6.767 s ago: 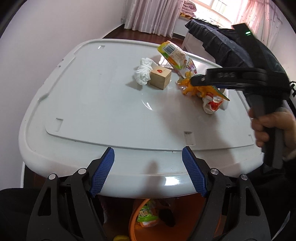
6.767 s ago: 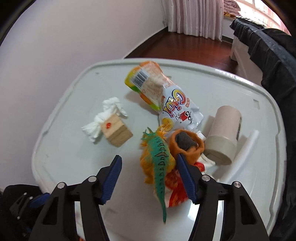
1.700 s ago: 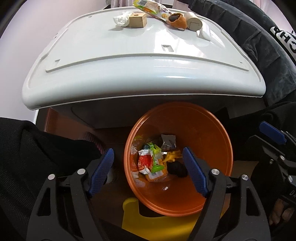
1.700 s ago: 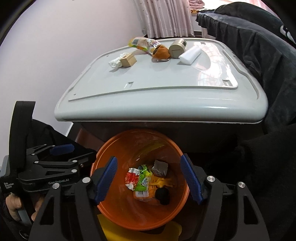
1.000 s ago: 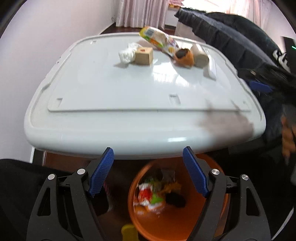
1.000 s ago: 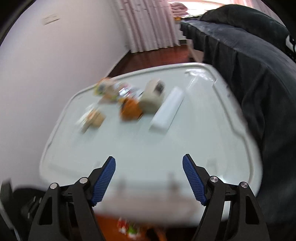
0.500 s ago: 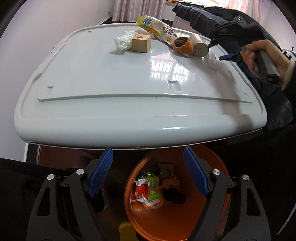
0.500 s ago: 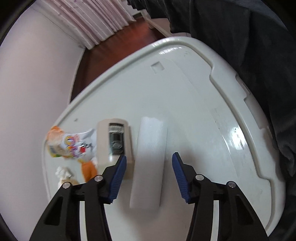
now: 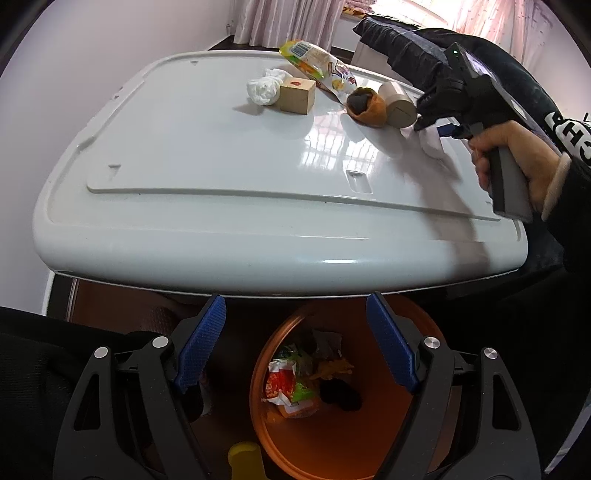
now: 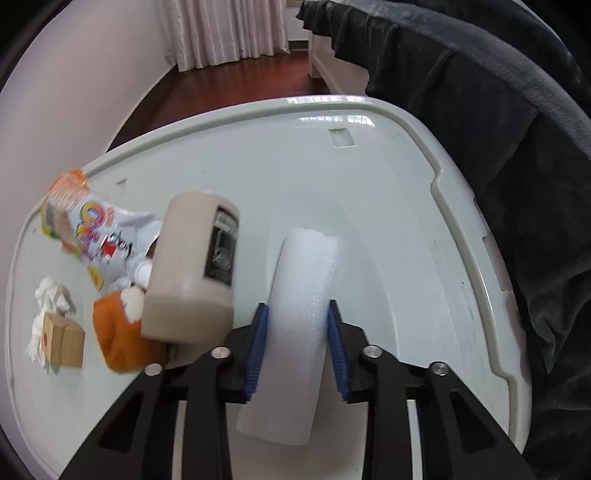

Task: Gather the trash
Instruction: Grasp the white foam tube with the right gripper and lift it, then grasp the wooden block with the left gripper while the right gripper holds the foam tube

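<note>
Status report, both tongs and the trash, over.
Right tongs shut on foam strip. Left tongs open above orange bin. Beige roll touches left finger.

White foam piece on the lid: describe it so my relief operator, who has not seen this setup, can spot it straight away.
Start at the big white lid, then go to its edge nearest the dark jacket. The white foam piece lies flat there, beside the beige cylinder, with the right gripper closed around it. It is the only long, plain white slab.

You're in a home bedroom: pink curtains [image 9: 280, 20] at a bright window, dark wooden floor [image 10: 236, 79], bedding [image 9: 360, 6] piled behind.
</note>
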Demonstrator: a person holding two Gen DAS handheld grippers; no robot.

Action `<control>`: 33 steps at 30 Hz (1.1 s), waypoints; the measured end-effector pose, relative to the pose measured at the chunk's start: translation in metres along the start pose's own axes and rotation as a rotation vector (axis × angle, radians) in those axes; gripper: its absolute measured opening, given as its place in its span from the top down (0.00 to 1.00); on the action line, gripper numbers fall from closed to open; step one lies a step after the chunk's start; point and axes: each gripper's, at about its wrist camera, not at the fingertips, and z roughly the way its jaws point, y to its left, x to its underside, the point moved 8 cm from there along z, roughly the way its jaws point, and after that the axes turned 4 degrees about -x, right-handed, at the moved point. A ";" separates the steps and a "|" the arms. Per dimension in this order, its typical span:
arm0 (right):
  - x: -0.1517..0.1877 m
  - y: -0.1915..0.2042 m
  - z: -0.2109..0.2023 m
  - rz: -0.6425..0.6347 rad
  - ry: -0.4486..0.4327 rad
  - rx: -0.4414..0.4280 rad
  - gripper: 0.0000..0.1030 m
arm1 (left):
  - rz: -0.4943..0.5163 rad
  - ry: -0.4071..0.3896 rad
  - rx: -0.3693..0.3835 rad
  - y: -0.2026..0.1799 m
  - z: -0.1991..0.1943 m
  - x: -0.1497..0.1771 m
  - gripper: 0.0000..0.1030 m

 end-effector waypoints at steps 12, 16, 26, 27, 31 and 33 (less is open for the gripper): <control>0.060 0.001 -0.124 -0.134 -0.237 -0.268 0.80 | -0.049 0.015 -0.014 0.012 0.002 -0.017 0.26; 0.073 0.018 -0.124 -0.208 -0.260 -0.288 0.79 | -0.034 -0.034 -0.084 0.020 0.005 -0.063 0.26; 0.061 -0.001 -0.126 -0.119 -0.271 -0.348 0.78 | -0.026 -0.056 0.139 -0.019 0.068 -0.156 0.26; 0.060 -0.004 -0.126 -0.108 -0.272 -0.350 0.78 | -0.026 -0.055 0.145 -0.020 0.072 -0.158 0.26; 0.060 -0.008 -0.126 -0.073 -0.253 -0.388 0.77 | -0.065 -0.049 0.147 -0.014 0.096 -0.174 0.26; 0.061 -0.007 -0.126 -0.058 -0.238 -0.420 0.77 | -0.083 -0.039 0.155 -0.009 0.103 -0.179 0.26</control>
